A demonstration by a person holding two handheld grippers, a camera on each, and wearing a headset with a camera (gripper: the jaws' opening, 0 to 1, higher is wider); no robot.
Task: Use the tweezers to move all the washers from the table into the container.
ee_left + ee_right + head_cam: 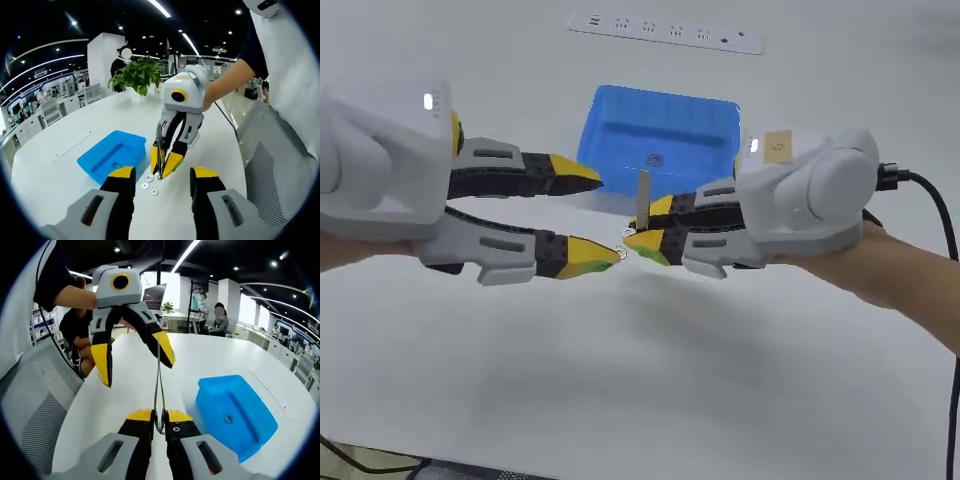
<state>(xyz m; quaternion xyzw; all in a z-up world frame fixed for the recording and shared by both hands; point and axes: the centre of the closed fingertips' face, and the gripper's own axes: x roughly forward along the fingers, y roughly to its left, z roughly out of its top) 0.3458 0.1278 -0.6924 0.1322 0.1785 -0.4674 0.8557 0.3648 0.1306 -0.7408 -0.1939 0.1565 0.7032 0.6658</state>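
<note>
My right gripper [642, 227] [159, 416] is shut on thin metal tweezers [159, 375] [642, 195], which point down at the table. Three small washers [149, 178] lie on the white table just below the tweezer tips [160, 175]. My left gripper [602, 216] [162, 174] is open and holds nothing. It faces the right gripper [164, 167] tip to tip, close in front of it. Beyond both grippers sits the blue container [665, 140] [114, 152] [235, 412], with one washer [228, 418] inside it.
A white power strip [665, 32] lies at the far edge of the white table [650, 380]. A potted plant [137, 75] stands further back. People sit and stand at other desks behind. A mesh chair [35, 405] is beside the table.
</note>
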